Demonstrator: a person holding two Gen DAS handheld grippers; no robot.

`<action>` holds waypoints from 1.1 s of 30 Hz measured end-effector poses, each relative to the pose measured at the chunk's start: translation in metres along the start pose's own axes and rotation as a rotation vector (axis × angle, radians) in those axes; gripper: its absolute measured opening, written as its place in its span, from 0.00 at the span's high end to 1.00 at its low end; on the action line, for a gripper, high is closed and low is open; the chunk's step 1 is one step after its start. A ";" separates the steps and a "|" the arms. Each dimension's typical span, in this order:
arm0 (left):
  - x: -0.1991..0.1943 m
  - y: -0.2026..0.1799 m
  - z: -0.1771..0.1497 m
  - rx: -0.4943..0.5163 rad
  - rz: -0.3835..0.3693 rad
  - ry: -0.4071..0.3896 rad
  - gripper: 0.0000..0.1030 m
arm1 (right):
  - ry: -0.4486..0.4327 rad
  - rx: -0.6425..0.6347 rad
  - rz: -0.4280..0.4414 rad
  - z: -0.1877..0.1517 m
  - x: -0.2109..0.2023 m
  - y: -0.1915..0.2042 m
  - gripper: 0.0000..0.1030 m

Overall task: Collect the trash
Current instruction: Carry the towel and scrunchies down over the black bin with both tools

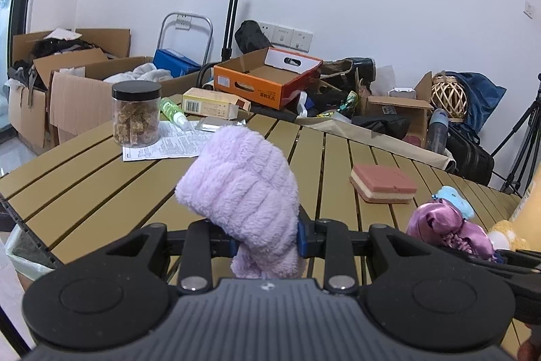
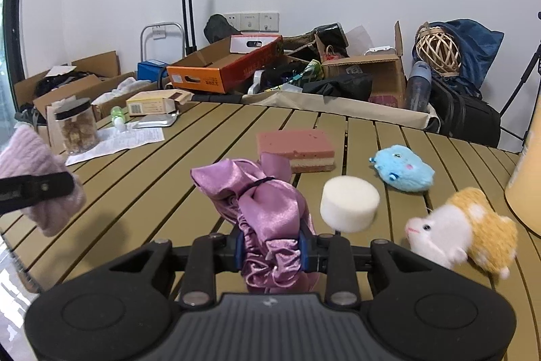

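My left gripper is shut on a fluffy lilac cloth that stands up between its blue pads above the slatted table. My right gripper is shut on a shiny purple satin bonnet, bunched up and lifted off the slats. In the right wrist view the lilac cloth shows at the far left with a black finger of the left gripper across it. In the left wrist view the satin bonnet appears at the lower right.
On the table lie a pink layered sponge, a white foam disc, a blue plush toy and a white-and-yellow plush toy. A jar of snacks stands on a printed sheet. Cardboard boxes crowd behind.
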State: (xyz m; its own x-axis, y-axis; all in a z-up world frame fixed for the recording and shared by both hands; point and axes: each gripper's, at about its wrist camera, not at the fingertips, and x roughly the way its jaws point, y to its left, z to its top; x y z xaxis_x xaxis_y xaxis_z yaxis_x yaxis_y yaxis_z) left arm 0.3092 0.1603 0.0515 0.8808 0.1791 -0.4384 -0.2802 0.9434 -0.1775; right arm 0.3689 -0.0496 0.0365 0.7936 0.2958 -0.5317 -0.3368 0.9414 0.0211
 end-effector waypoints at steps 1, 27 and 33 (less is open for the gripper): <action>-0.003 -0.001 -0.001 0.004 0.000 -0.005 0.70 | -0.004 -0.001 0.001 -0.003 -0.006 0.000 0.73; -0.095 -0.006 -0.089 0.084 -0.053 -0.002 0.70 | -0.027 0.020 0.020 -0.088 -0.135 -0.012 0.73; -0.112 -0.010 -0.113 0.128 -0.066 0.017 0.70 | -0.009 0.029 0.007 -0.114 -0.154 -0.021 0.73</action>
State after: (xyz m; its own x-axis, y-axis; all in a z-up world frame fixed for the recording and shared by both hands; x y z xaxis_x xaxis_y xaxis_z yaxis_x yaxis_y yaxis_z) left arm 0.1699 0.0990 0.0031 0.8885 0.1120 -0.4450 -0.1702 0.9810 -0.0930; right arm 0.1962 -0.1336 0.0219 0.7958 0.3035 -0.5239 -0.3275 0.9436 0.0491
